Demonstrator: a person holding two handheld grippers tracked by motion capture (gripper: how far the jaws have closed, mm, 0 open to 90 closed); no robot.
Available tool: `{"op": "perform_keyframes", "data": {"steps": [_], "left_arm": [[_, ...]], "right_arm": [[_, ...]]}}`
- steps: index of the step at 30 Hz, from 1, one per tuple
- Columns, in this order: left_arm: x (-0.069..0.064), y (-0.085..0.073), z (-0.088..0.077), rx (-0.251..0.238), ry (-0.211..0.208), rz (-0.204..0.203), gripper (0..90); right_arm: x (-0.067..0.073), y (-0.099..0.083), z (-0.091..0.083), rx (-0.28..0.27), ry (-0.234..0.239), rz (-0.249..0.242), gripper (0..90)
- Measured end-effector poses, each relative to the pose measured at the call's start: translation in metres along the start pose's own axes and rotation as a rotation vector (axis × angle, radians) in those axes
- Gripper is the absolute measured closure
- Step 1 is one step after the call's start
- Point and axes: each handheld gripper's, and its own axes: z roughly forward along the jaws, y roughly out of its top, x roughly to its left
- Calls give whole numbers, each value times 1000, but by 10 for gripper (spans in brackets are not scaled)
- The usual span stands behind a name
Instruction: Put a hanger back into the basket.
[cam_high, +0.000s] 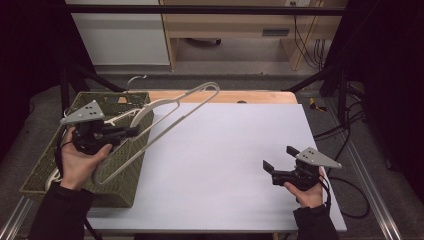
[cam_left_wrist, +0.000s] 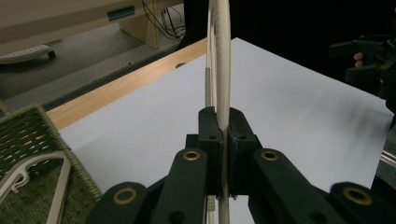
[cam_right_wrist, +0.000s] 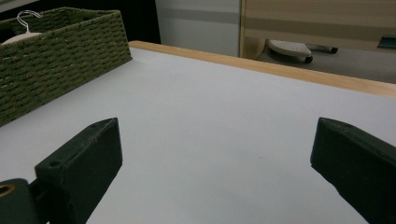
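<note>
Your left hand-held gripper (cam_high: 131, 131) pinches the hanger (cam_high: 172, 111), its length slanting across the counter (cam_high: 225, 150) away from your spread-open right hand-held gripper (cam_high: 279, 159).

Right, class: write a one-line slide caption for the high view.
Left gripper lifts a white hanger above the woven basket; right gripper waits open over the white table.

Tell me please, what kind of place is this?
Probably a lab or workshop set up for recording: a black frame surrounds the white-topped table, loose cables hang by bare wooden furniture, and each hand holds an instrumented claw.
</note>
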Motion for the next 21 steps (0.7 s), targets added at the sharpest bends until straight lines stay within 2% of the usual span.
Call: {"op": "perform_keyframes", "data": {"steps": [6, 10, 12, 17, 21], "left_arm": [[23, -4, -23, -10, 51, -18, 863], [41, -9, -36, -24, 72, -54, 863], [49, -12, -41, -27, 87, -57, 863], [69, -22, -50, -9, 126, -55, 863], [82, -32, -55, -4, 138, -65, 863]], "right_arm": [[0, 0, -1, 1, 4, -9, 26], [1, 0, 0, 5, -1, -2, 26], [0, -1, 1, 7, 1, -11, 26], [1, -1, 2, 12, 1, -5, 26], [1, -1, 2, 14, 1, -7, 26]]}}
